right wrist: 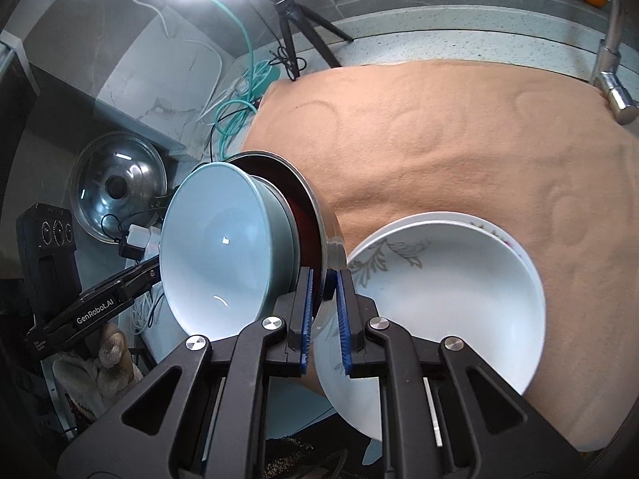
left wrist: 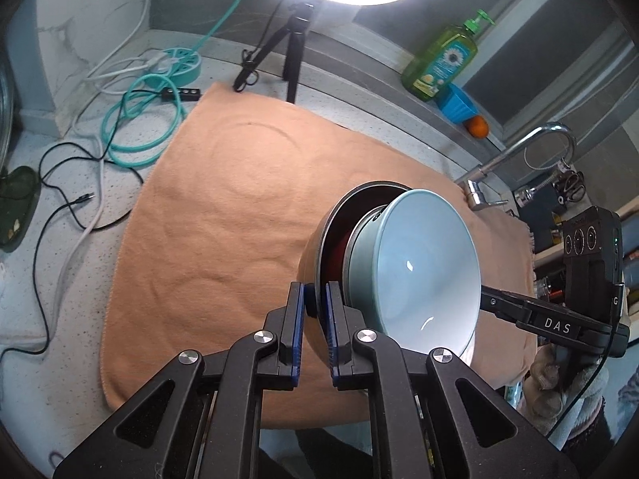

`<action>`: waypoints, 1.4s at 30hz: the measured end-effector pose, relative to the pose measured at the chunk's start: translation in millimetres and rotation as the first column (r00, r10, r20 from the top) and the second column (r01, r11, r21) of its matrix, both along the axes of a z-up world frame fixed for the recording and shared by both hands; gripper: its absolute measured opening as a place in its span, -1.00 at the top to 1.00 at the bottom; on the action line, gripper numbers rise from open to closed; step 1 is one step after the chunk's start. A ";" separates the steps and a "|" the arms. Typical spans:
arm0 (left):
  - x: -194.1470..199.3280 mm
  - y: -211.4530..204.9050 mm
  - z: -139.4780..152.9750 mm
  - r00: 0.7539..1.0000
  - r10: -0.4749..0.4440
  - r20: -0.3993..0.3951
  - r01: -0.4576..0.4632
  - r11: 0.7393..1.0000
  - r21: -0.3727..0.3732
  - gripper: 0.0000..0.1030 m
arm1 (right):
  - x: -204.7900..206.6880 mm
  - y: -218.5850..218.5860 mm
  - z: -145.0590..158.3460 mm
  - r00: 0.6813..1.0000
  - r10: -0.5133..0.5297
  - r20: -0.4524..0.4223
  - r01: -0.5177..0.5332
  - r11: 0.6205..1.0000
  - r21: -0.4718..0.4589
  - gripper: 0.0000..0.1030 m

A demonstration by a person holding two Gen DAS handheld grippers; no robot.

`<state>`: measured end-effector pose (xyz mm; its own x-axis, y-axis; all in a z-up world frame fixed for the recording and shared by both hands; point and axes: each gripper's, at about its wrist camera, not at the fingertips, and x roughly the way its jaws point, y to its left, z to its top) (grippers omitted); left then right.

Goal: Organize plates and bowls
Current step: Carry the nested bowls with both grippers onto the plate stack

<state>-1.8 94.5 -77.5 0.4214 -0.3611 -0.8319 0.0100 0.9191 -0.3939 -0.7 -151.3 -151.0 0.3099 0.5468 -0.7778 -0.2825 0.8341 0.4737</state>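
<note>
A dark bowl with a steel rim [left wrist: 324, 235] holds a light blue bowl [left wrist: 423, 263] nested in it; the stack is lifted and tilted on its side above the orange towel [left wrist: 223, 215]. My left gripper [left wrist: 315, 299] is shut on the dark bowl's rim. My right gripper [right wrist: 324, 279] is shut on the same rim [right wrist: 333, 239] from the opposite side; the blue bowl [right wrist: 215, 247] is at its left. White plates with a leaf print [right wrist: 451, 291] are stacked on the towel [right wrist: 459, 139] under the right gripper.
A ring light on a tripod [left wrist: 293, 40] stands behind the towel, with a teal power strip and cables [left wrist: 151, 92] at the left. A faucet [left wrist: 519, 155], soap bottle [left wrist: 443, 60] and orange [left wrist: 478, 127] are at the right. A steel pot lid [right wrist: 118, 185] leans at the counter's left.
</note>
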 end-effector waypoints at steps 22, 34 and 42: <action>1.8 -82.9 -13.5 0.981 -0.189 -0.047 0.188 0.982 -0.017 0.81 | -32.7 -88.9 -5.4 0.986 -0.167 -0.027 0.166 0.985 -0.040 0.77; 2.8 -102.6 -26.2 0.969 -0.232 -0.086 0.232 0.973 -0.011 0.81 | -38.9 -110.8 -17.3 0.976 -0.213 -0.055 0.211 0.976 -0.048 0.77; 4.8 -105.5 -30.3 0.966 -0.239 -0.099 0.240 0.971 -0.004 0.81 | -39.0 -113.7 -24.0 0.973 -0.221 -0.069 0.218 0.975 -0.047 0.77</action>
